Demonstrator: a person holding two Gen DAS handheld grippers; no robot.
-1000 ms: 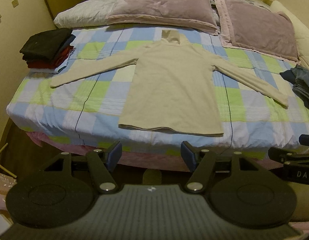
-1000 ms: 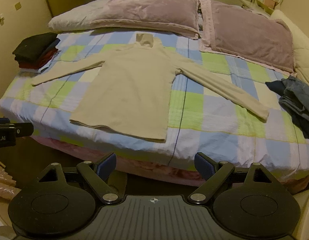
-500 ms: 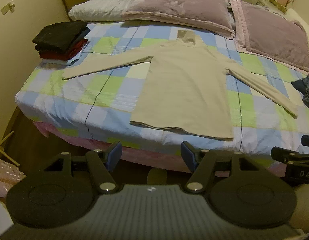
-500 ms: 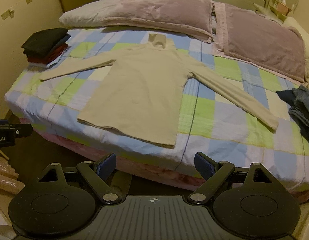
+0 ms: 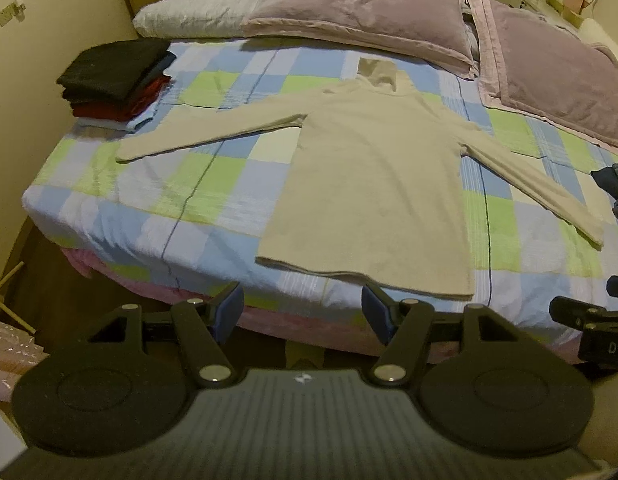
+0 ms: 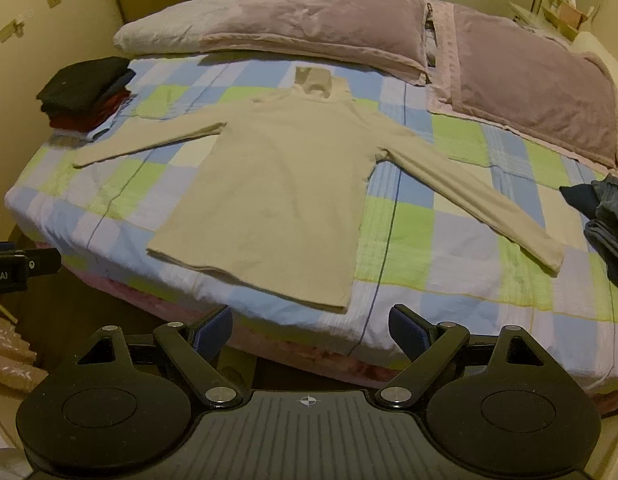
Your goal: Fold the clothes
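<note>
Both grippers, left gripper (image 5: 303,312) and right gripper (image 6: 311,328), hang released and empty short of the flat beige long-sleeved turtleneck (image 5: 373,184) ahead; folding is unstarted, and next comes grasping its sleeves.

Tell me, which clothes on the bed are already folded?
The dark stack at the bed's left edge: black on top, red beneath, squared up. The beige turtleneck lies spread flat, and the denim heap on the right is crumpled.

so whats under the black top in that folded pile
Under the black top lie a dark blue layer, red clothes and a pale blue piece at the bottom. How many garments is hidden.
</note>
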